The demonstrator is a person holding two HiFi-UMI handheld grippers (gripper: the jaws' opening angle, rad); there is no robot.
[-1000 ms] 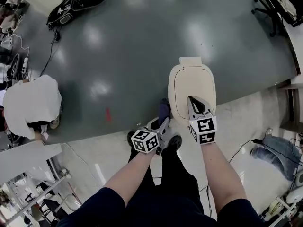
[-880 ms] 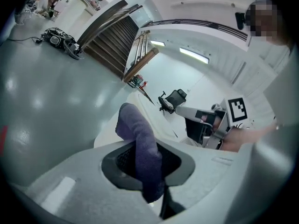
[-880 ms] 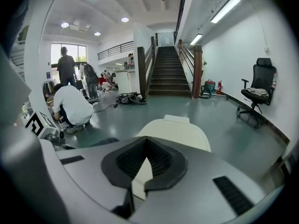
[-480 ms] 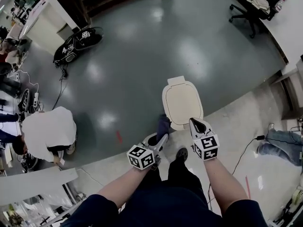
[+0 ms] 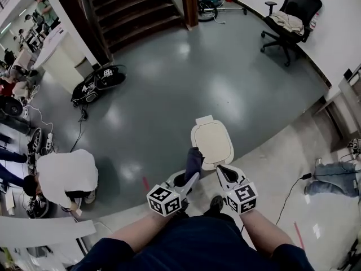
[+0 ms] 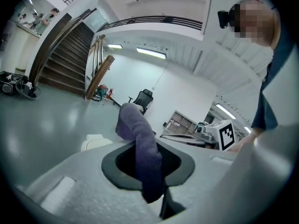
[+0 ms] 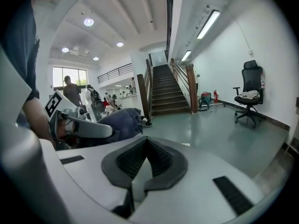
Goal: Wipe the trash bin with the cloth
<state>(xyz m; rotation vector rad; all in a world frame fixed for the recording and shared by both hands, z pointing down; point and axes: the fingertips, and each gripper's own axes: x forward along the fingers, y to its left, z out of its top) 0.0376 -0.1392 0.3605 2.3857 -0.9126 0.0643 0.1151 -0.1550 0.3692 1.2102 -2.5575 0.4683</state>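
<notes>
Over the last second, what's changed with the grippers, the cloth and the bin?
The right gripper has drawn back from over the lid of the trash bin to its near edge, toward the person, and the head view has tilted up. The left gripper stays shut on the purple cloth beside the bin.

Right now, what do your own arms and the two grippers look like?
The left gripper and the right gripper are light grey plastic shells with black-padded fingers. Each carries a white cube with black square markers, the left cube and the right cube. The arms are bare below short dark navy sleeves.
</notes>
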